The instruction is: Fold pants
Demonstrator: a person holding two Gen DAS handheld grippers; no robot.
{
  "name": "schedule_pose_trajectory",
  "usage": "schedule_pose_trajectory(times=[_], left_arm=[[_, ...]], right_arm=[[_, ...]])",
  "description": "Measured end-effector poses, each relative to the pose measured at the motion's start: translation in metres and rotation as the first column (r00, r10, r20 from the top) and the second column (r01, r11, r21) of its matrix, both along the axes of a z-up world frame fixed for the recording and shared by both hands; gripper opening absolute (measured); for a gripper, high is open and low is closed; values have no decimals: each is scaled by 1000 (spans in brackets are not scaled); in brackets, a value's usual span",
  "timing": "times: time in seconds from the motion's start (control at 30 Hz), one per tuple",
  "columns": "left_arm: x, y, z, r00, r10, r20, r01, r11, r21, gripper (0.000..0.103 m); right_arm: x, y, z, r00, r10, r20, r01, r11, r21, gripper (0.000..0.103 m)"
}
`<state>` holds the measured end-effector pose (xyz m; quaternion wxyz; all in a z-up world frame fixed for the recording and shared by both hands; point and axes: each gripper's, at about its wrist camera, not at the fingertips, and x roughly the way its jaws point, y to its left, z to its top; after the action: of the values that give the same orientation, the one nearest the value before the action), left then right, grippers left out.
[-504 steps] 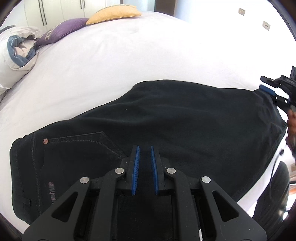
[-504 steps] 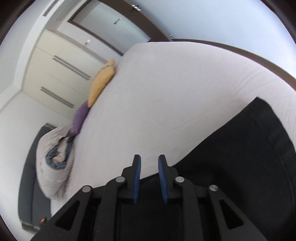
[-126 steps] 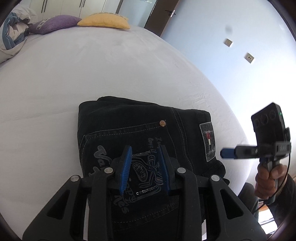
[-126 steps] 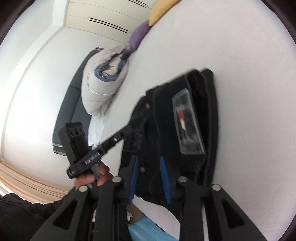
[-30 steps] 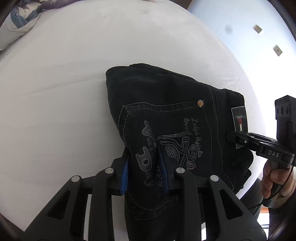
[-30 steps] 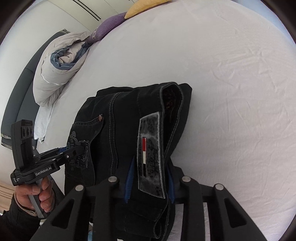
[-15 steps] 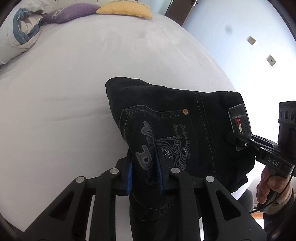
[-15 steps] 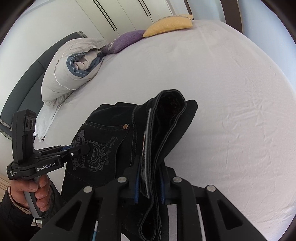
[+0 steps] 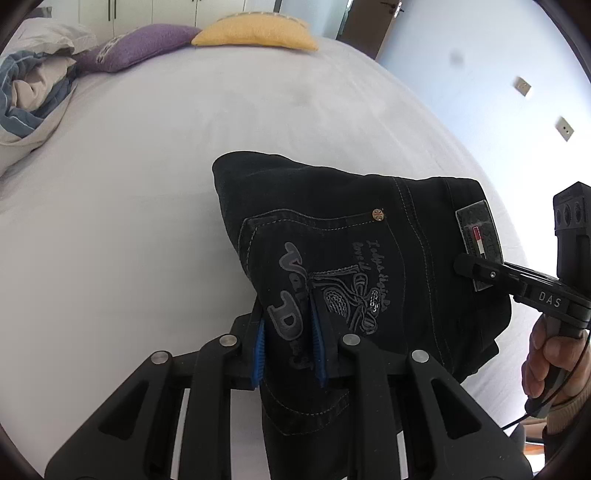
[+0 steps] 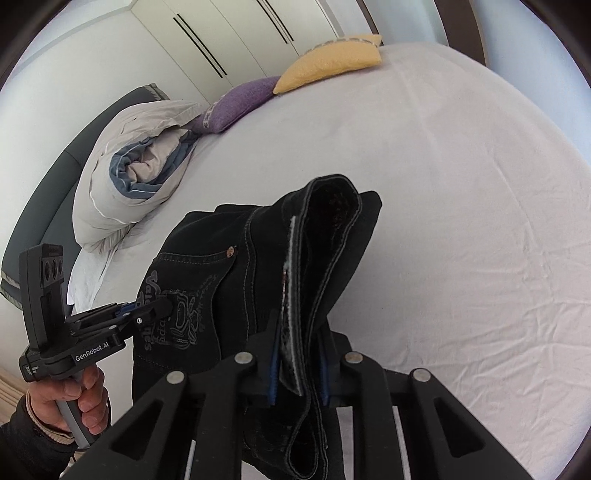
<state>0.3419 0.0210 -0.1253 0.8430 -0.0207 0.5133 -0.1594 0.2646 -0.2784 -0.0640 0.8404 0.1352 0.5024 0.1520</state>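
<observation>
Since a second ago the folded pants (image 9: 343, 236) have been lifted at their near edge, so that the bundle is now raised off the bed (image 9: 129, 206) on the side held, while its far edge appears to rest on the sheet. Both pairs of jaws have just been closing, with cloth between them. The left gripper (image 9: 289, 347) is clamped on the near corner by the embroidered back pocket, its blue pads (image 9: 260, 347) pressed to the denim on either side. The right gripper (image 10: 297, 363) is clamped on the waistband end, where the patch (image 9: 478, 230) is seen edge-on between its pads. In the right wrist view the layers are seen fanning open above the jaws. Each tool is held by a hand (image 10: 70, 397) at its handle; the right hand (image 9: 550, 362) is seen at the frame edge. At the far end of the bed a yellow cushion (image 9: 255, 33), a purple cushion (image 9: 144, 46) and a rolled duvet (image 10: 133, 173) are seen, well apart from the pants.
</observation>
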Motion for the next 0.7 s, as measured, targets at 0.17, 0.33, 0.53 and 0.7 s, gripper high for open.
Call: schedule_pose_trajectory(times=[0.17, 0.33, 0.53, 0.7], left_arm=[[12, -3, -39, 999, 27, -33, -26, 999, 24, 38], [7, 15, -49, 998, 64, -25, -64, 998, -2, 72], [-25, 35, -23, 994, 87, 66, -90, 995, 44, 72], [-84, 51, 15, 981, 121, 150, -122, 993, -2, 72]], right_arm=[[5, -25, -43, 994, -86, -64, 90, 995, 53, 50], [-6, -44, -43, 994, -104, -39, 108, 989, 105, 65], [-24, -73, -12, 974, -228, 4, 226, 966, 125, 73], [-16, -57, 23, 983, -143, 112, 98, 937, 335, 73]])
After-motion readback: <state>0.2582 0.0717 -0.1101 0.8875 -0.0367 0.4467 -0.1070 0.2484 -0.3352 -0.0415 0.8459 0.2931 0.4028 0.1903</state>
